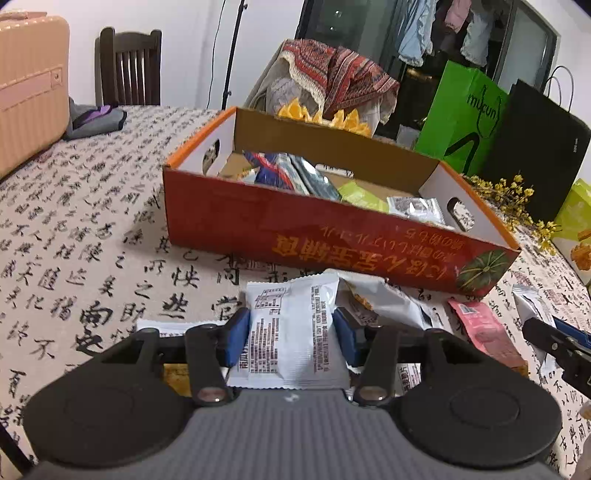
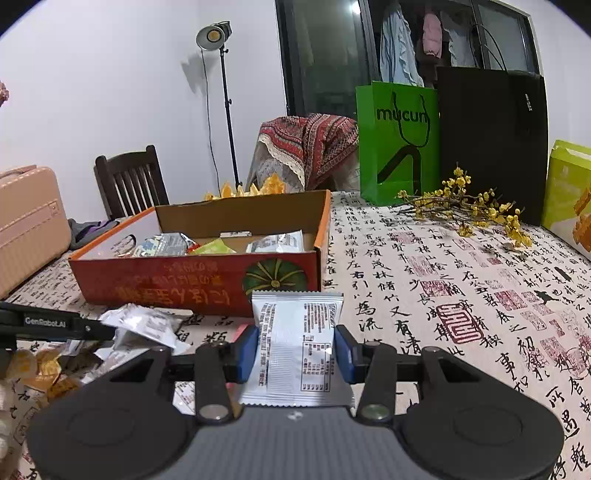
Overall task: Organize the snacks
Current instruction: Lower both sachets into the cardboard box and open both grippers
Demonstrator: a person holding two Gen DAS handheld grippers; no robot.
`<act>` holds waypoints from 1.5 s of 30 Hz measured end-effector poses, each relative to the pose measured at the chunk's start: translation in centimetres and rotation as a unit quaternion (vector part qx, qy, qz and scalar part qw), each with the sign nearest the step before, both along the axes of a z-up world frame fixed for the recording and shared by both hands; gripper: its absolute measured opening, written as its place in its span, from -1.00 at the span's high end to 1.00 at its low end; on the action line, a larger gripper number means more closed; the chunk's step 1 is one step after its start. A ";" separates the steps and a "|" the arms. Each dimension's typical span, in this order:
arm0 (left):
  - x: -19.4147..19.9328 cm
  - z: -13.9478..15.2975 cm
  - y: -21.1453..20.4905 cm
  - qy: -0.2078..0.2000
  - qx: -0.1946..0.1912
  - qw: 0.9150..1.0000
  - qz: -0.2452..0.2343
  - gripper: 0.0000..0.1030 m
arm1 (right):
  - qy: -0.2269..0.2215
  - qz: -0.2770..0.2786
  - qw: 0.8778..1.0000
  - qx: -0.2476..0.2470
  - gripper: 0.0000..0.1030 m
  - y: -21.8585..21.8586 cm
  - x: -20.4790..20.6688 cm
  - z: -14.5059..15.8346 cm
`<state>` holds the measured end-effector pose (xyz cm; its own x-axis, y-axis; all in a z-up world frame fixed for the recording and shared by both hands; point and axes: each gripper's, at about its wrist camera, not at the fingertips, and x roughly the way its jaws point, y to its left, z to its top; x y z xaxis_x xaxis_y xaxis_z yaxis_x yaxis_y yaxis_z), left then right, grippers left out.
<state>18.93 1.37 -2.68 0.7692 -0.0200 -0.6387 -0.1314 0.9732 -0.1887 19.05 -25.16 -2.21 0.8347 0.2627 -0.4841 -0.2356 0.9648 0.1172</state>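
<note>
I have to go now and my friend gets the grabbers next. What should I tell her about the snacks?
Left gripper: jaws around a white snack packet, pads at its sides.
Right gripper: shut on another white packet, lifted in front of the box.
The red cardboard box already holds several snacks.
Loose packets and a pink packet still lie on the table before the box.
Left to do: drop both held packets in, then the loose ones.

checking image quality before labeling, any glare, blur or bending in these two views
Left wrist view: fisheye bends the orange cardboard box, and the white foil snack packet has soft sheen but readable print. Right wrist view: dark corner vignetting, a lit studio lamp facing the camera, sharp calligraphy tablecloth.
</note>
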 end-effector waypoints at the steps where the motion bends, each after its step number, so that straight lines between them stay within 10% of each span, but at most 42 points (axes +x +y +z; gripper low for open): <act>1: -0.2 0.2 0.1 -0.006 0.003 1.000 0.000 0.02 | -0.002 0.000 1.000 0.001 0.16 0.0 -0.1 0.1; 26: 5.2 7.2 1.0 -0.109 0.021 0.994 0.002 0.01 | -0.062 0.037 0.997 0.021 0.16 4.8 7.2 6.1; 41: 9.8 4.1 1.6 -0.113 0.051 0.992 0.032 0.00 | -0.050 0.027 0.998 -0.003 0.16 7.8 12.7 2.9; 45: 9.5 3.6 1.4 -0.119 0.053 0.991 0.024 -0.35 | -0.037 0.038 0.999 0.003 0.11 7.6 12.9 2.4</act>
